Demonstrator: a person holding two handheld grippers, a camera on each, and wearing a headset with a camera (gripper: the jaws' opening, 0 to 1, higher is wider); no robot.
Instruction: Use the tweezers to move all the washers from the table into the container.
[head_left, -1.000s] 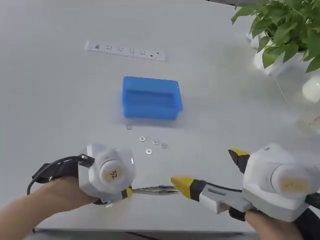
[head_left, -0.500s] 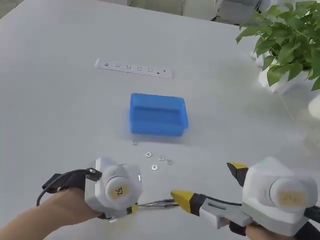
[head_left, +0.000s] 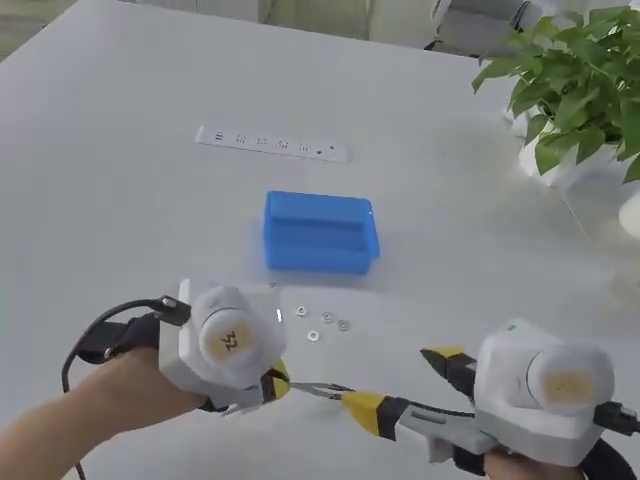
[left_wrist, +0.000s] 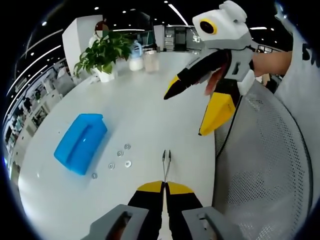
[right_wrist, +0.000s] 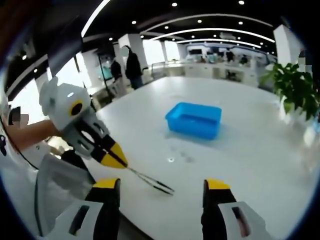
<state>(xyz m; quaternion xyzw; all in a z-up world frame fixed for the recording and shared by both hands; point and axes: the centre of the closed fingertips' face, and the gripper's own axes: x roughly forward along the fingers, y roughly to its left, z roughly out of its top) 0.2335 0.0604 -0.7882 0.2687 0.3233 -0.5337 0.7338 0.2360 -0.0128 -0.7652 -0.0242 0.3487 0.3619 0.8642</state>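
Head looks down, gripper views share container (left_wrist: 80, 142)

My left gripper (head_left: 276, 384) and right gripper (head_left: 405, 383): white rounded housings, black jaws tipped yellow, black cable (head_left: 140, 308) trailing off the left

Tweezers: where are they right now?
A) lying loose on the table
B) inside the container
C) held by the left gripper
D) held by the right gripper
C: the left gripper is shut on the tweezers, which stick out forward from between its closed fingers, while the right gripper stands open.
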